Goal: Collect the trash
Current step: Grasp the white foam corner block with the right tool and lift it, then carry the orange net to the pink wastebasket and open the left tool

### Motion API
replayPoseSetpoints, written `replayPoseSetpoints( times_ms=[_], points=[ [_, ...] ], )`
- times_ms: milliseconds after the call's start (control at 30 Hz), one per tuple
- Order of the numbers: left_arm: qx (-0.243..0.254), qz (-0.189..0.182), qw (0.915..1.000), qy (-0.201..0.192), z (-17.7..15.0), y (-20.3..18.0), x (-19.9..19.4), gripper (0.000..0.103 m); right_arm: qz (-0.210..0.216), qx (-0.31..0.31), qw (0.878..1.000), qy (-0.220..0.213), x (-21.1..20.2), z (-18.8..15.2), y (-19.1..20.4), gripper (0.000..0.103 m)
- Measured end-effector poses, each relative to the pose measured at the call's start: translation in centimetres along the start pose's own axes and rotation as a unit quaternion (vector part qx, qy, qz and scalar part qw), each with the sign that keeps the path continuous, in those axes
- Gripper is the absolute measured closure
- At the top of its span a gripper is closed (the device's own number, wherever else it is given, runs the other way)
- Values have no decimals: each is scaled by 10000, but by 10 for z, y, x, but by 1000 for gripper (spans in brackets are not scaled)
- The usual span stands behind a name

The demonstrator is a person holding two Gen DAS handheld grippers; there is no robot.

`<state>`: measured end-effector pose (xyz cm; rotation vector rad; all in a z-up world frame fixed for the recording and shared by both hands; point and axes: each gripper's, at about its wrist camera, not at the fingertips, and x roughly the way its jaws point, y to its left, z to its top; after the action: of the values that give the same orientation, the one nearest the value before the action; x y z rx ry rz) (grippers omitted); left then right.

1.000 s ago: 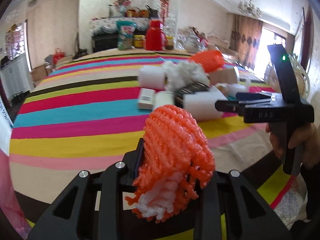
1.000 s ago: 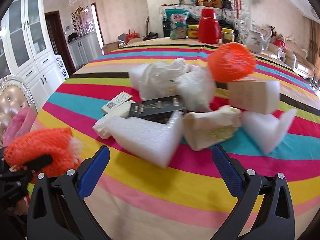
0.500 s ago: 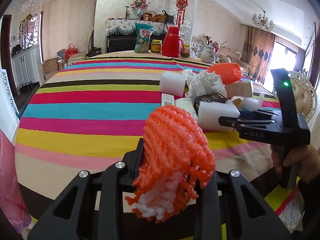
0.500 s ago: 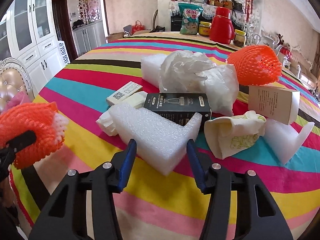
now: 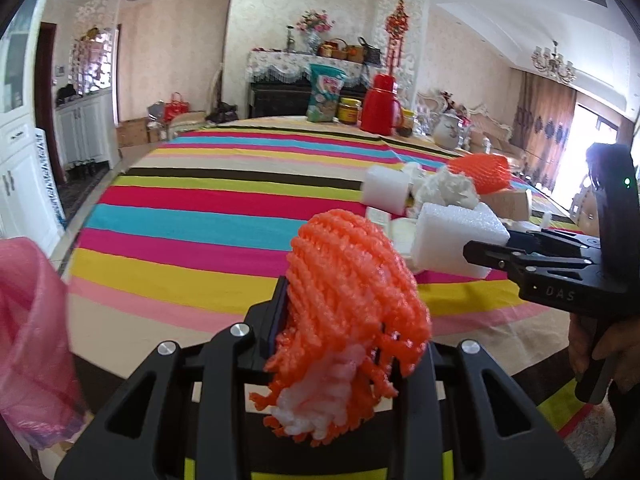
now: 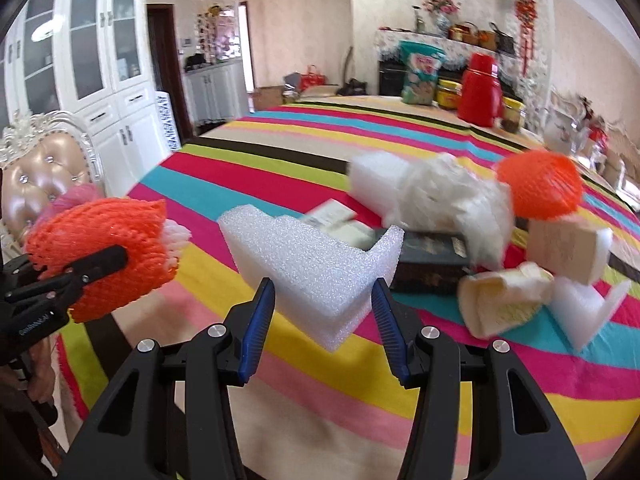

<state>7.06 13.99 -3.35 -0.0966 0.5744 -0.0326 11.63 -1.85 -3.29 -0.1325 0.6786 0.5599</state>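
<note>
Orange foam net sleeve (image 5: pixel 352 304) is being pinched by the left gripper (image 5: pixel 344 344) above the counter (image 5: pixel 208 216) edge, beside the pink bag (image 5: pixel 28 320). White foam corner block (image 6: pixel 320 264) is being clamped by the right gripper (image 6: pixel 324 312), lifted off the trash pile (image 6: pixel 460 216). Risk: the springy foam could be squeezed out, or the limp bag mouth missed.

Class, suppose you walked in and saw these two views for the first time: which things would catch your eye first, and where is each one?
First, the orange foam fruit net, clamped in the left hand-held gripper close to the lens. Next, the white L-shaped foam block gripped by the right hand-held gripper above the rainbow-striped tablecloth. Behind it lies a trash pile with another orange net.
</note>
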Motion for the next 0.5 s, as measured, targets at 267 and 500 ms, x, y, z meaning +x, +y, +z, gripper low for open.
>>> replayPoseSetpoints(
  times_ms=[267, 500],
  points=[
    [-132, 706, 9971, -248, -3, 39, -33, 74, 469, -399, 9980, -138, 11, 21, 53, 54],
    [-342, 1485, 9875, -392, -9, 78, -60, 73, 847, -686, 9940, -132, 29, 35, 96, 54]
  ],
)
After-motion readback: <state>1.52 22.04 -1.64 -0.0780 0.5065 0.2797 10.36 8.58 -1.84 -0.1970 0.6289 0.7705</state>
